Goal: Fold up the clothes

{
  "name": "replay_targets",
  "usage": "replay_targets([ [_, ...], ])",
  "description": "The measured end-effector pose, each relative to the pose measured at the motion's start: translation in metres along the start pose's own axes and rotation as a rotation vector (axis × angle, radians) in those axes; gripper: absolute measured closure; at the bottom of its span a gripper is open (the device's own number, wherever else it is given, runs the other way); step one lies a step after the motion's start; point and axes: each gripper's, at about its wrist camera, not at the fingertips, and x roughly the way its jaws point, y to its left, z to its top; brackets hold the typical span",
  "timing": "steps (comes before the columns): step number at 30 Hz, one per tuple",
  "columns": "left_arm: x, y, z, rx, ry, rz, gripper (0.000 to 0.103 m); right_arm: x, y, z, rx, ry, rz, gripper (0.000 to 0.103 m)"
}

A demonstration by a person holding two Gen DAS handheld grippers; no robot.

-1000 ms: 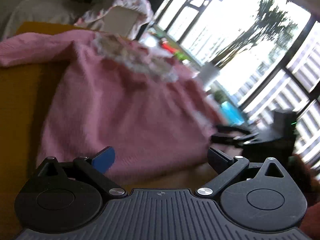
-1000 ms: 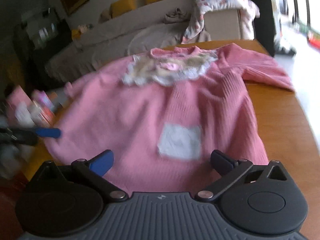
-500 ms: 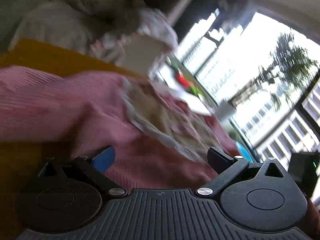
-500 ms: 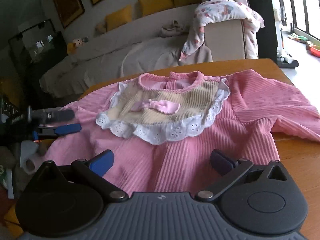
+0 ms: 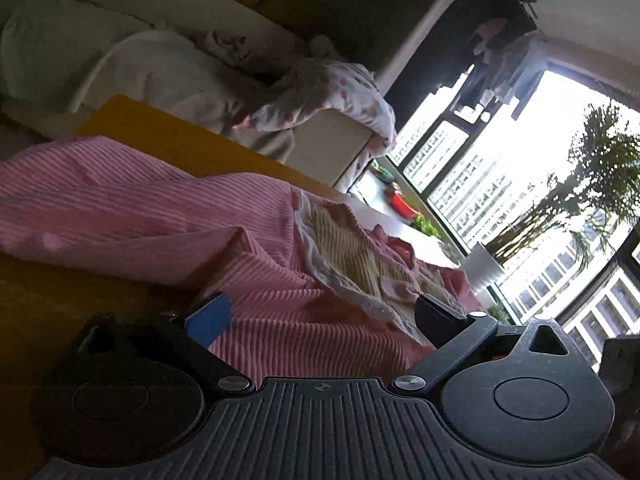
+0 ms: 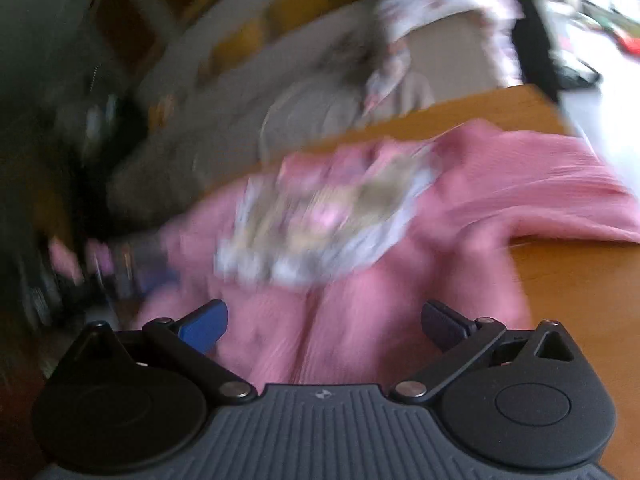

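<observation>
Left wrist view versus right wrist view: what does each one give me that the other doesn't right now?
Left wrist only: sharp ribbing on the pink garment, a fold in its near sleeve, the bright window and potted plant.
Right wrist only: the far sleeve draped over the wooden table, though heavily motion-blurred.
Both: the lace-trimmed bib, the sofa, and open, empty jaws on the left gripper and right gripper.

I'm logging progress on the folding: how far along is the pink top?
Done: the pink top lies face-up on the wooden table, sleeves spread. In hand: nothing; left gripper and right gripper both hover open above it. Left: every fold.
</observation>
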Motion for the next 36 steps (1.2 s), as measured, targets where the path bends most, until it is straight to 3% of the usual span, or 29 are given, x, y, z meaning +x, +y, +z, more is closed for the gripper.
replay_targets([
  [4, -0.007, 0.0, -0.004, -0.004, 0.022, -0.027, 0.0, -0.076, -0.075, 0.016, 0.319, -0.22, -0.122, 0.0],
  [6, -0.009, -0.002, -0.006, 0.001, 0.024, -0.025, 0.0, -0.096, -0.119, 0.013, 0.511, -0.258, -0.159, 0.002],
  [8, -0.01, -0.003, -0.008, -0.001, 0.026, -0.023, 0.0, -0.1, -0.158, 0.002, 0.729, -0.264, -0.127, 0.011],
  [10, -0.013, -0.005, -0.01, -0.006, 0.025, -0.032, 0.0, -0.089, -0.186, -0.009, 0.903, -0.255, -0.075, 0.023],
  [12, -0.017, -0.008, -0.013, -0.006, 0.019, -0.058, 0.0, -0.071, -0.199, -0.011, 0.968, -0.236, -0.075, 0.039],
  [19, -0.019, -0.02, -0.018, 0.056, 0.013, -0.1, 0.0, 0.0, -0.229, -0.014, 1.208, -0.192, 0.016, 0.041],
  [22, -0.015, -0.014, -0.016, 0.011, 0.027, -0.097, 0.0, 0.011, -0.231, 0.0, 1.192, -0.239, 0.032, 0.048],
  [24, -0.015, -0.009, -0.016, -0.021, 0.027, -0.098, 0.0, 0.01, -0.229, 0.009, 1.154, -0.281, 0.038, 0.067],
  [26, -0.015, -0.007, -0.017, -0.037, 0.016, -0.106, 0.0, 0.002, -0.223, 0.021, 1.1, -0.318, 0.051, 0.079],
  [28, -0.017, -0.007, -0.017, -0.035, 0.004, -0.112, 0.0, -0.007, -0.209, 0.039, 1.015, -0.351, 0.082, 0.085],
  [33, -0.019, -0.012, -0.019, -0.008, -0.019, -0.126, 0.0, -0.033, -0.122, 0.095, 0.627, -0.421, 0.156, 0.091],
  [36, -0.021, -0.012, -0.02, -0.005, -0.027, -0.129, 0.0, -0.027, -0.047, 0.119, 0.337, -0.385, 0.166, 0.091],
])
